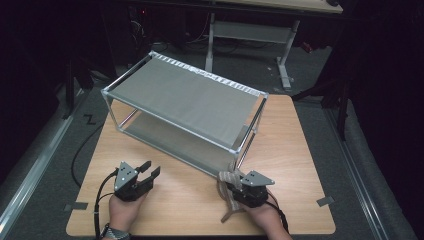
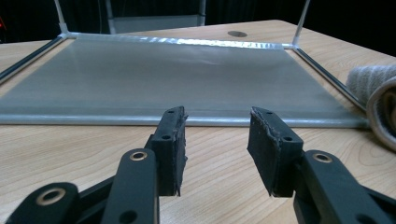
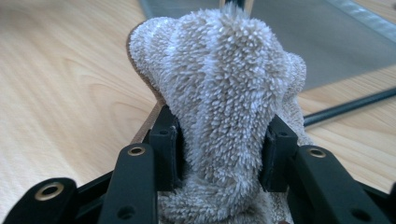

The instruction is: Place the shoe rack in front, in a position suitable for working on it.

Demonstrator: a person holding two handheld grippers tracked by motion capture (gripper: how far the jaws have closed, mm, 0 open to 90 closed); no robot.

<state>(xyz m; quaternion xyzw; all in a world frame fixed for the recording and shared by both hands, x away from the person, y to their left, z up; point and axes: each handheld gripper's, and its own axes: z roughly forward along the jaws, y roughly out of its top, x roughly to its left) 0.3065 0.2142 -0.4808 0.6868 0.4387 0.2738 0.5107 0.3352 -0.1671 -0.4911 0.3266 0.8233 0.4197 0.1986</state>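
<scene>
Right gripper [image 3: 219, 140] clamped on fuzzy striped slipper [image 3: 224, 93], held over wooden table [image 1: 190, 200] just beside front corner of two-tier rack [image 1: 185, 100]. Left gripper [image 2: 217, 140] jaws apart, nothing between them, facing rack's lower shelf [image 2: 163, 79].

Left tool [image 1: 150, 172] jaws apart, right tool [image 1: 231, 181] jaws clamped

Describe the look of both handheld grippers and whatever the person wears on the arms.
Left gripper and right gripper: black bodies, each topped by a grey three-cornered plate, black cable trailing. The jaws are black bars with brass-ringed holes and dark rough pads. A metal-banded wristwatch sits on the left wrist.
</scene>
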